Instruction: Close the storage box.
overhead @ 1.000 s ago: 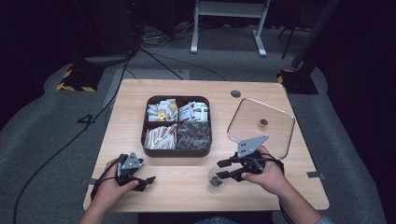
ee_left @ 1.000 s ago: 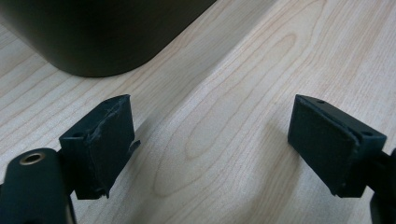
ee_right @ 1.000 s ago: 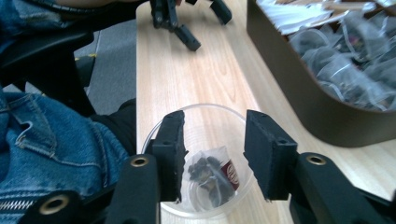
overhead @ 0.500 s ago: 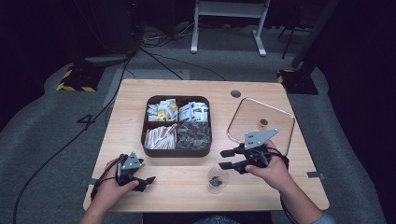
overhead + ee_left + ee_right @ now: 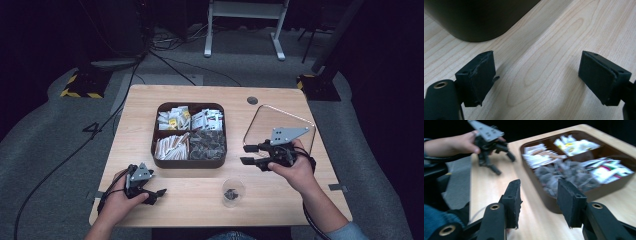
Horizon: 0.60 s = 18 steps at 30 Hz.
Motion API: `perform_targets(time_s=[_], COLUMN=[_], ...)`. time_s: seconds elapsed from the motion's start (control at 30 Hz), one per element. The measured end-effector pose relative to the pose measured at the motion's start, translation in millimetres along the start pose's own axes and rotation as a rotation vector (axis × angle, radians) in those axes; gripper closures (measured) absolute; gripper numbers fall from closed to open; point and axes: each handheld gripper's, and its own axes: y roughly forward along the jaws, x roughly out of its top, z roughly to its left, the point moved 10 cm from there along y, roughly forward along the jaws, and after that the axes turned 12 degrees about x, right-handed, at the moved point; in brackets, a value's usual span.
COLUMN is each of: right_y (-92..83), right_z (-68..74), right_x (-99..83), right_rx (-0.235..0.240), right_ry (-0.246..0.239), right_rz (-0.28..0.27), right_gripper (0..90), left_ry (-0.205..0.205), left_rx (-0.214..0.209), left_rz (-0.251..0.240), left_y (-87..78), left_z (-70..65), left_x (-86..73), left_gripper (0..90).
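A dark four-compartment tray (image 5: 189,163) holds white sachets, paper sticks and dark tea bags. In front of it stands a small clear cup (image 5: 233,192) with something dark inside. My right gripper (image 5: 246,154) hovers right of the tray, above and behind the cup, pointing left. Its jaws have just been opening and nothing lies between them in the right gripper view (image 5: 539,192), which looks across the tray (image 5: 621,182). My left gripper (image 5: 161,192) rests at the table's front left. It is wide open (image 5: 536,72) over bare wood.
A clear glass lid (image 5: 282,122) lies right of the tray, behind my right hand. The wooden table (image 5: 140,115) has a round grommet (image 5: 252,100) at the back. Cables and a white stand sit on the floor beyond. The left hand and its gripper (image 5: 496,147) appear far off in the right gripper view.
My right gripper has risen and moved right, away from the cup and toward the glass lid, its jaws a little wider. The left gripper has stayed put.
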Motion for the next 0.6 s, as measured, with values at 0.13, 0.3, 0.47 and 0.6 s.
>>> perform_targets(time_s=[0.13,0.3,0.47,0.6], right_y=[-11.6,-24.9,-36.9,-45.5], right_z=[-22.3,-48.6,-73.5,-92.9], right_x=[1.2,-2.7,-7.0,-11.4], right_rx=[-0.106,-0.187,-0.260,-0.305], right_ry=[0.000,0.033,0.066,0.094], right_rz=[0.002,0.000,-0.009,-0.008], right_gripper=[50.4,48.6,44.4,42.0], left_ry=[-0.001,-0.004,-0.018,-0.021], left_rx=[0.000,0.011,0.024,0.025], left_rz=[0.000,0.000,0.001,0.002], left_y=[0.2,-0.5,0.4,0.4], left_z=[0.1,0.2,-0.1,-0.2], left_x=[0.1,-0.6,0.2,0.3], left_gripper=[14.6,14.8,14.6,14.7])
